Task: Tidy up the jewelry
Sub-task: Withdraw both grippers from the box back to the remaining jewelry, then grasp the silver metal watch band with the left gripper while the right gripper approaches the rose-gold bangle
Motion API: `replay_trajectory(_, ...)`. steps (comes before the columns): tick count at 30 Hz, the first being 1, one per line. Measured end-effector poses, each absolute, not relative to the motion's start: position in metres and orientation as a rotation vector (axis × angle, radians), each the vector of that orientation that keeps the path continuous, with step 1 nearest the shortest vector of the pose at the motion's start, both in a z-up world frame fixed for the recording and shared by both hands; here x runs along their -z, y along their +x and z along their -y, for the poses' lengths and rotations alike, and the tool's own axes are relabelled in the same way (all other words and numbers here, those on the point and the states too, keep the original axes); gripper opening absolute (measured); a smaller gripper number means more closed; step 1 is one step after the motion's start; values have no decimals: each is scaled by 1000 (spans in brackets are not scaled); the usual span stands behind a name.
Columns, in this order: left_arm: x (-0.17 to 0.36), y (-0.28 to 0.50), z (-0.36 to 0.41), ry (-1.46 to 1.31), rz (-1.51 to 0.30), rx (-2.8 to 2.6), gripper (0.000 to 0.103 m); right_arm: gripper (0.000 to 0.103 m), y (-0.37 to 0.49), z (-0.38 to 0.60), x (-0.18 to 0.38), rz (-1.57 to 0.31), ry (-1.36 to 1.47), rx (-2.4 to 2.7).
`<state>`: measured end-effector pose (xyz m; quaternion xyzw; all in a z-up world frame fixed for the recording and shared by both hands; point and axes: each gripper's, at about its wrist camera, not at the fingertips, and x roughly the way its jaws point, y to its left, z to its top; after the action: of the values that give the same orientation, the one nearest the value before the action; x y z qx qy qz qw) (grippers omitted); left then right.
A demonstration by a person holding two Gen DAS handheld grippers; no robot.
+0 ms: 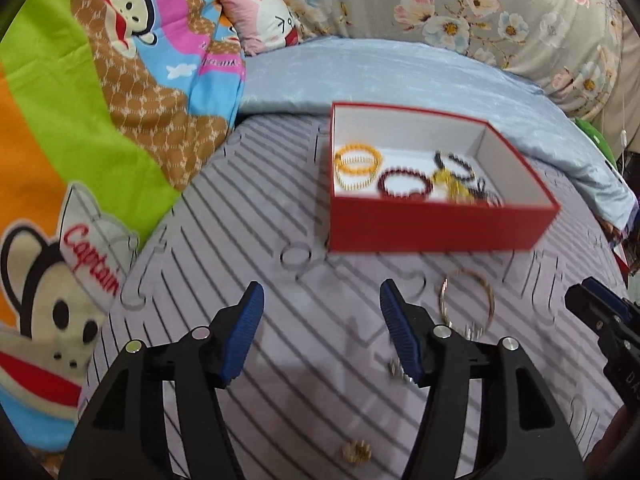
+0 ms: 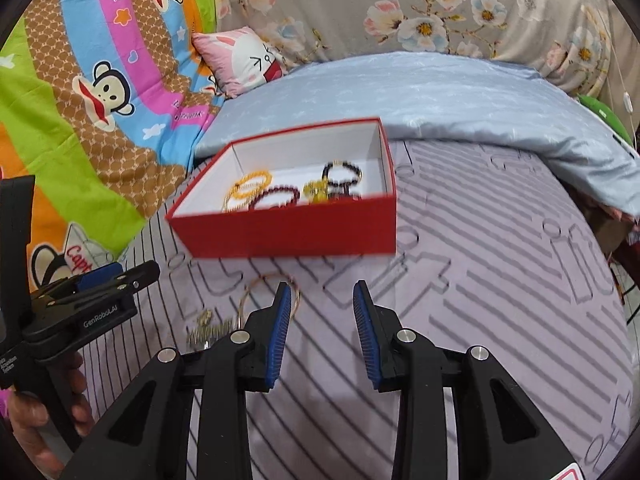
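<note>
A red box (image 1: 436,226) (image 2: 288,232) with a white inside stands on the striped lilac sheet. It holds yellow bead bracelets (image 1: 358,166) (image 2: 248,190), a dark red bracelet (image 1: 404,185) (image 2: 276,197), a black bracelet (image 1: 454,164) (image 2: 342,174) and a gold piece (image 1: 448,184) (image 2: 316,192). A thin gold bangle (image 1: 466,300) (image 2: 272,296) lies on the sheet in front of the box, with small gold pieces (image 1: 396,370) (image 2: 208,326) near it and another (image 1: 355,451) closer in. My left gripper (image 1: 322,292) is open and empty, left of the bangle. My right gripper (image 2: 322,292) is open and empty, just right of the bangle.
A cartoon monkey blanket (image 1: 80,140) (image 2: 80,100) lies at the left. A light blue quilt (image 1: 400,76) (image 2: 440,96) and a floral cover (image 1: 480,8) lie behind the box. A pink pillow (image 1: 264,16) (image 2: 240,60) sits at the back.
</note>
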<state>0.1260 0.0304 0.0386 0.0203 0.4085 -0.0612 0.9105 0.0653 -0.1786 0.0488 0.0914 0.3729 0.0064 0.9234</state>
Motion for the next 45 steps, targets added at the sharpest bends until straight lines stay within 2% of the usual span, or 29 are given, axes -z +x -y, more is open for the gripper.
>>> replay_trajectory(8, -7, 79, -43, 33, -917, 163, 58, 32, 31, 169, -17, -845, 200, -7)
replay_trajectory(19, -1, 48, -40, 43, -926, 208, 58, 32, 17, 163, -7, -870, 234, -23)
replay_trajectory(27, 6, 49, -32, 78, -921, 178, 58, 32, 27, 147, -10, -863, 216, -60)
replay_trajectory(32, 7, 68, -37, 75, -916, 145, 61, 32, 34, 142, -8, -870, 218, -72)
replay_trajectory(45, 1, 92, -10, 20, -927, 278, 60, 32, 42, 151, -9, -869, 232, -53)
